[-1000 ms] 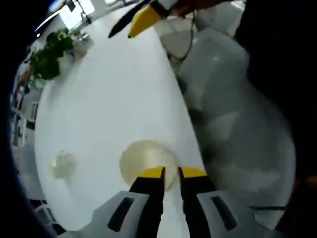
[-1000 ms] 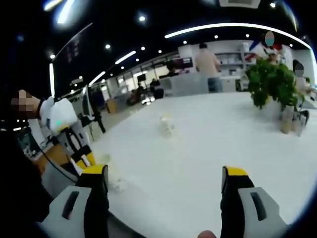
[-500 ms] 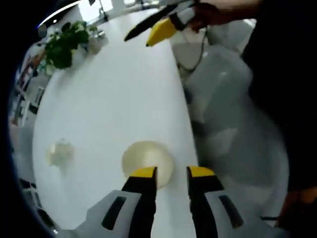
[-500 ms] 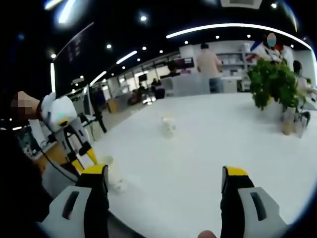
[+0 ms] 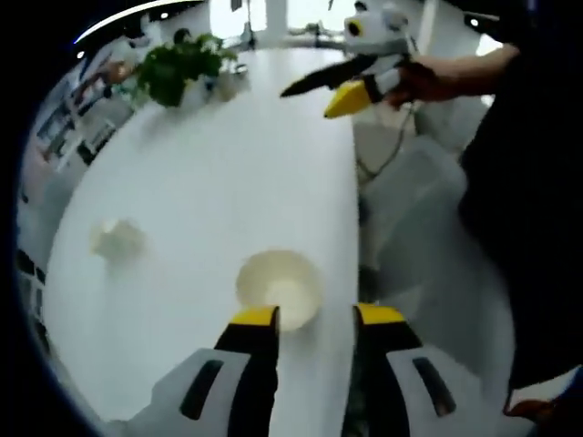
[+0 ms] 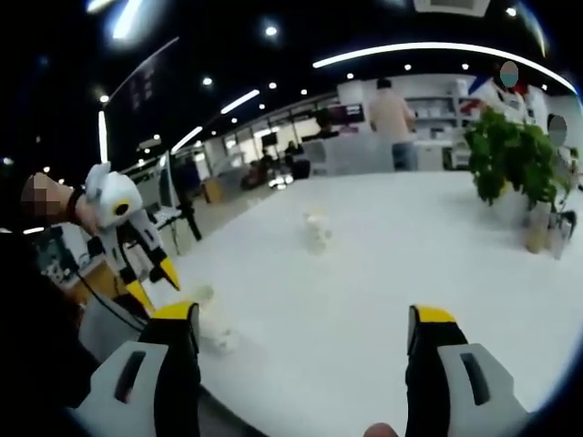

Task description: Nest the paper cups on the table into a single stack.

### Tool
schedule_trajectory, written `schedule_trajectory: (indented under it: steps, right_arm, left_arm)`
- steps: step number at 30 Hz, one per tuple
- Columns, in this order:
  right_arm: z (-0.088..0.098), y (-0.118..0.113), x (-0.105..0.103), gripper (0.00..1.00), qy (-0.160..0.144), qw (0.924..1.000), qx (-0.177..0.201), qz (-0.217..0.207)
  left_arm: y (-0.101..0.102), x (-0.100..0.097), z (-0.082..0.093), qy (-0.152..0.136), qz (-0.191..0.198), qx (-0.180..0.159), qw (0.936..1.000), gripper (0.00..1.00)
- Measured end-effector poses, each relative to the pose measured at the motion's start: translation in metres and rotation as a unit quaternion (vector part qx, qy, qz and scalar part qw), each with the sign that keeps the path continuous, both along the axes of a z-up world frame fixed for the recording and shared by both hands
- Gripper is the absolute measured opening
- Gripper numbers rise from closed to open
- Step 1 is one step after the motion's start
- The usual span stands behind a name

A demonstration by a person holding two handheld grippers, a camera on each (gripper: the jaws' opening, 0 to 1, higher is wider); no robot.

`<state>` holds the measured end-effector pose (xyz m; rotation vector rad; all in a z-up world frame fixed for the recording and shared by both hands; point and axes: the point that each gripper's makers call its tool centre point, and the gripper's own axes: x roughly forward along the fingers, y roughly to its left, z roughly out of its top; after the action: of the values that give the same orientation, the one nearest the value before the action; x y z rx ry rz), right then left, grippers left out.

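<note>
A paper cup (image 5: 278, 287) stands mouth up near the table's right edge, just past the tips of my left gripper (image 5: 314, 319). The jaws are open with nothing between them, and the left tip sits at the cup's near rim. A second cup (image 5: 117, 238) rests farther left on the white table (image 5: 228, 164). My right gripper (image 6: 303, 319) is wide open and empty above the table's near edge. From there the near cup (image 6: 211, 330) lies low left and the far cup (image 6: 317, 229) sits mid-table. The left gripper (image 6: 127, 238) hangs above the near cup.
A potted plant (image 5: 178, 68) stands at the table's far end, also seen as the plant (image 6: 510, 159) at the right. The right gripper (image 5: 351, 86) reaches in from the top right, held by a hand. A person (image 6: 393, 114) stands in the background. Floor lies beyond the table edge.
My left gripper's jaws have spread from a narrow gap to a wide one. The left gripper view has swung, and the cup stays just ahead. The right gripper has hardly moved.
</note>
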<state>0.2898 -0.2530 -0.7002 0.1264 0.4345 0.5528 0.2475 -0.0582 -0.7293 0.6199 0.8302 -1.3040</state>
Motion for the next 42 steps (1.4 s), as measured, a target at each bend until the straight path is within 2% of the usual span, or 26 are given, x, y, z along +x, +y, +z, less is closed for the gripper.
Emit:
schedule_trajectory:
  steps: [3, 7, 9, 11, 13, 16, 19, 24, 27, 28, 29, 31, 32, 34, 36, 37, 38, 42]
  right_arm:
    - [0.001, 0.001, 0.001, 0.93, 0.000, 1.0000, -0.002, 0.004]
    - [0.002, 0.005, 0.001, 0.93, 0.001, 0.9999, -0.004, 0.013]
    - [0.002, 0.007, 0.000, 0.93, 0.000, 0.9998, -0.009, 0.020]
    - [0.002, 0.007, 0.000, 0.93, 0.001, 0.9996, -0.012, 0.023]
    - [0.001, 0.007, 0.000, 0.93, 0.002, 0.9997, -0.011, 0.022]
    - [0.001, 0.007, 0.000, 0.93, 0.003, 0.9997, -0.011, 0.021]
    - [0.002, 0.009, 0.001, 0.93, 0.001, 0.9997, -0.010, 0.021]
    - [0.005, 0.010, 0.003, 0.93, -0.001, 0.9996, -0.011, 0.025]
    - [0.006, 0.012, 0.004, 0.93, -0.002, 0.9992, -0.020, 0.034]
    - [0.006, 0.012, 0.004, 0.93, -0.002, 0.9992, -0.020, 0.035]
    - [0.006, 0.011, 0.005, 0.93, -0.002, 0.9992, -0.020, 0.035]
    - [0.007, 0.011, 0.006, 0.93, -0.003, 0.9992, -0.021, 0.035]
    - [0.007, 0.011, 0.007, 0.93, -0.002, 0.9991, -0.021, 0.036]
    - [0.008, 0.011, 0.008, 0.93, -0.003, 0.9990, -0.023, 0.038]
    - [0.009, 0.012, 0.008, 0.94, -0.003, 0.9989, -0.024, 0.040]
    - [0.009, 0.012, 0.009, 0.94, -0.003, 0.9989, -0.024, 0.041]
    - [0.008, 0.012, 0.010, 0.94, -0.002, 0.9988, -0.025, 0.042]
    - [0.009, 0.014, 0.012, 0.94, -0.003, 0.9986, -0.028, 0.046]
  left_arm:
    - [0.003, 0.008, 0.008, -0.001, 0.033, -0.032, 0.9990, 0.36]
    - [0.015, 0.020, 0.011, -0.007, 0.068, -0.040, 0.9968, 0.41]
    - [0.018, 0.027, 0.016, -0.013, 0.090, -0.058, 0.9942, 0.43]
    - [0.018, 0.031, 0.023, 0.003, 0.121, -0.083, 0.9892, 0.48]
    - [0.019, 0.041, 0.031, -0.017, 0.129, -0.096, 0.9868, 0.50]
    - [0.023, 0.052, 0.036, -0.020, 0.163, -0.110, 0.9804, 0.54]
    - [0.024, 0.067, 0.048, -0.039, 0.192, -0.143, 0.9701, 0.60]
    - [0.032, 0.076, 0.056, -0.039, 0.216, -0.163, 0.9619, 0.64]
    - [0.036, 0.083, 0.064, -0.055, 0.233, -0.186, 0.9529, 0.69]
    - [0.035, 0.085, 0.069, -0.050, 0.244, -0.206, 0.9464, 0.73]
    - [0.036, 0.084, 0.071, -0.051, 0.242, -0.210, 0.9461, 0.75]
    - [0.042, 0.088, 0.075, -0.080, 0.241, -0.210, 0.9443, 0.77]
    - [0.044, 0.087, 0.074, -0.078, 0.245, -0.210, 0.9434, 0.79]
    - [0.051, 0.090, 0.073, -0.073, 0.266, -0.220, 0.9358, 0.85]
    - [0.055, 0.092, 0.073, -0.073, 0.276, -0.227, 0.9310, 0.92]
    - [0.056, 0.092, 0.073, -0.067, 0.287, -0.234, 0.9263, 0.99]
    - [0.057, 0.093, 0.076, -0.058, 0.295, -0.249, 0.9208, 0.99]
    - [0.068, 0.096, 0.077, -0.079, 0.301, -0.238, 0.9200, 0.99]
